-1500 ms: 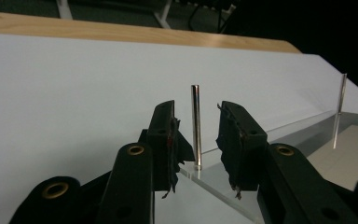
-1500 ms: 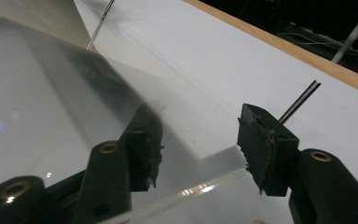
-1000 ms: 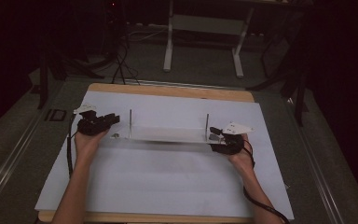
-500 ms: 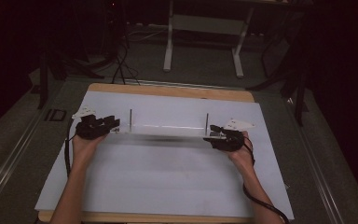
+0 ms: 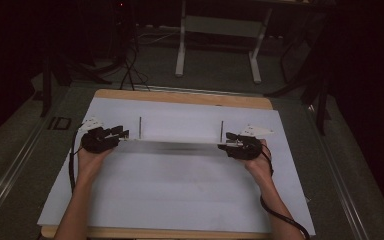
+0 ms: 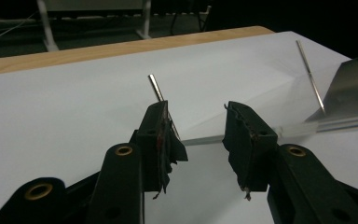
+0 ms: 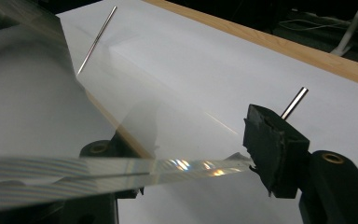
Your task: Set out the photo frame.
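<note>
**Clear Sheet Spans the Gap Between Two Grippers**

Broadly, the table (image 5: 180,97) comes first: a wooden top whose bare edge shows at the far side, with a white mat (image 5: 180,200) covering nearly all of it. Dark floor and the legs of a white stand (image 5: 182,45) lie beyond.

Across the middle of the mat runs a long transparent sheet (image 5: 170,147), seen from the high view as a greyish band reaching from one gripper to the other. In the right gripper view the same sheet (image 7: 121,170) shows a thick clear edge with rainbow glints, passing between that gripper's jaws.

Next, a person's forearms enter from the near edge. The left gripper (image 5: 117,135) sits at the sheet's left end; its jaws have just been opening, and in the left gripper view a plain gap stands between the pads, with the sheet's end (image 6: 205,139) low in that gap and neither pad pressing on it. The right gripper (image 5: 227,141) is at the sheet's right end; its jaws too have just been opening, and the one pad in clear sight stands at the sheet's edge, though whether it presses cannot be told.

Smallest are two thin metal pins, the left pin (image 5: 140,127) and the right pin (image 5: 221,131), upright in the mat just beyond the sheet.
</note>
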A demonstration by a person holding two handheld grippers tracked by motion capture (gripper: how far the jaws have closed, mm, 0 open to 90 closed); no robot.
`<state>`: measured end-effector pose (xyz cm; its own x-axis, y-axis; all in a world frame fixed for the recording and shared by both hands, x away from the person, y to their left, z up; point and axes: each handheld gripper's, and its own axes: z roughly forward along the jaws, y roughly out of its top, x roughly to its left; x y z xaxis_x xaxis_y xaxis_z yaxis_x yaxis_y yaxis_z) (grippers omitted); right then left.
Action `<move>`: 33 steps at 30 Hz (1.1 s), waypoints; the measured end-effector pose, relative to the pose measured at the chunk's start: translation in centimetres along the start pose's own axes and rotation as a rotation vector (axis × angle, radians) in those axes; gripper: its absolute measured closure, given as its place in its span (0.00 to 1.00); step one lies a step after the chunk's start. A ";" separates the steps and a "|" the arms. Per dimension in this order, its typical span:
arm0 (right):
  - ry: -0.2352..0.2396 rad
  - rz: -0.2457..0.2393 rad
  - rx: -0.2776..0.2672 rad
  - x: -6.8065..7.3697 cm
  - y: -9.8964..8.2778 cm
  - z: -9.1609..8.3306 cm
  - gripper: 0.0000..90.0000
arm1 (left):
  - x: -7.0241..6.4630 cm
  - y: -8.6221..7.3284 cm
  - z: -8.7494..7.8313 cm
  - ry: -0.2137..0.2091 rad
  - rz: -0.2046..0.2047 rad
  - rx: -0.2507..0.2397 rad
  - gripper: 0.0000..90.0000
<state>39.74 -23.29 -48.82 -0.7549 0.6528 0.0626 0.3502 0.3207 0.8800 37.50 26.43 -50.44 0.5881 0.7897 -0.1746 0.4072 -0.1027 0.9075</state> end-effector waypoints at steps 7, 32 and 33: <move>-0.001 0.010 0.012 -0.1 0.3 0.0 0.47 | -0.5 -0.2 -0.2 -0.012 0.067 0.020 0.63; 0.022 0.046 0.052 -1.0 1.4 0.3 0.46 | -3.0 0.7 2.2 -0.031 0.187 0.026 0.53; 0.023 0.050 0.055 -1.1 1.5 0.3 0.46 | -3.0 0.7 2.3 -0.029 0.186 0.026 0.52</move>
<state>41.24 -23.29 -47.76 -0.7481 0.6531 0.1174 0.4175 0.3258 0.8483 37.66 22.57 -50.13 0.6744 0.7382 -0.0162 0.3077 -0.2611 0.9149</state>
